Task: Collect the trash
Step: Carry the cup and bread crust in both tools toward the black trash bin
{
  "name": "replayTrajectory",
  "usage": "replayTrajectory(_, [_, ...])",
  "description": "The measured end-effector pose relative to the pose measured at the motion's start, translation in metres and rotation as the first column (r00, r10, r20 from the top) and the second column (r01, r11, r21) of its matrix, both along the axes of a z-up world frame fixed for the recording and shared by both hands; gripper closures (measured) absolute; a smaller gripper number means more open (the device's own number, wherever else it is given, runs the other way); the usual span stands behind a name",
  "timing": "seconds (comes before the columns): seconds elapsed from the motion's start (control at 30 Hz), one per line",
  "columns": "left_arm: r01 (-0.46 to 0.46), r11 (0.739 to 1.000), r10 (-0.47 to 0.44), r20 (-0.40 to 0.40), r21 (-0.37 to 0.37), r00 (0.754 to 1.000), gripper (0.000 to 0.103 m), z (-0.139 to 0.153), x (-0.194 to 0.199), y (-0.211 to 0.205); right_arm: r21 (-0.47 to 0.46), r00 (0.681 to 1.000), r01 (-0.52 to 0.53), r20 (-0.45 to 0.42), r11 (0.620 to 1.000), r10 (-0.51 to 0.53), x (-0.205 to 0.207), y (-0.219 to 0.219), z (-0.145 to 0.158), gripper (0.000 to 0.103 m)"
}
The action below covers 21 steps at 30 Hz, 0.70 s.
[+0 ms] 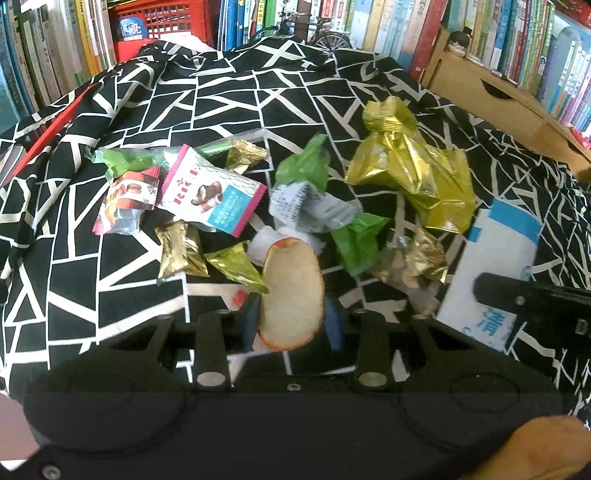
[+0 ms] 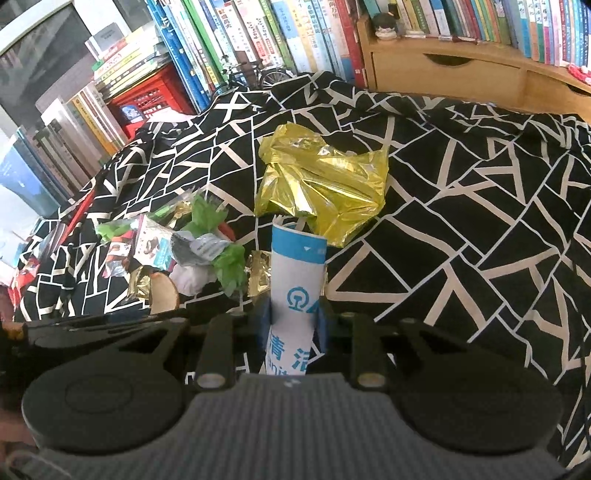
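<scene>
My left gripper (image 1: 291,319) is shut on a pale slice with a reddish rim (image 1: 291,295), like a piece of fruit, which stands upright between the blue pads (image 1: 252,317). Beyond it a heap of wrappers (image 1: 207,192) lies on the black-and-white cloth (image 1: 110,295): pink-edged, green, silver and small gold ones. A large crumpled gold wrapper (image 1: 410,166) lies to the right. My right gripper (image 2: 295,321) is shut on a white-and-blue paper bag (image 2: 299,273), held upright with its mouth near the gold wrapper (image 2: 321,184). The same slice (image 2: 164,295) shows at the left of the right wrist view.
Shelves of books (image 2: 258,33) ring the cloth at the back and left. A red plastic crate (image 1: 166,26) and a small model bicycle (image 1: 314,33) stand behind it. A wooden drawer unit (image 2: 443,70) stands at the back right. Bare cloth (image 2: 480,240) lies to the right.
</scene>
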<state>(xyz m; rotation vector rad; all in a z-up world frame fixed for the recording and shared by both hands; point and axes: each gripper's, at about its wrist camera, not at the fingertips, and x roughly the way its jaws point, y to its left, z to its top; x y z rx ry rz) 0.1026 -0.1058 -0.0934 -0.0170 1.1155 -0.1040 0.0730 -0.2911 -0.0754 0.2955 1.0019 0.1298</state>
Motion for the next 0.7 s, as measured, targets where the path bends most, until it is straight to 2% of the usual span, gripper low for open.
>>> replayTrajectory(0.2, [-0.021,1.000,0.020,0.024,0.012,1.000,0.069,0.011,-0.019,-0.017,0.019,0.999,-0.040,0.006,0.999,0.040,-0.003,-0.009,-0.001,0.074])
replayTrajectory(0.37, [-0.029,1.000,0.028,0.039,0.008,0.999,0.069,0.021,-0.036,-0.024,0.023,0.999,-0.034,0.017,0.999,0.034,-0.013,-0.015,0.003,0.074])
replayTrajectory(0.53, [-0.025,1.000,0.025,0.071,-0.001,0.997,0.069,0.033,-0.062,-0.019,0.010,0.999,-0.015,0.041,1.000,0.015,-0.038,-0.017,0.012,0.074])
replayTrajectory(0.7, [-0.011,1.000,0.012,0.111,-0.010,0.994,0.069,0.046,-0.106,-0.004,-0.002,0.997,0.019,0.076,1.000,-0.019,-0.078,-0.010,0.025,0.074])
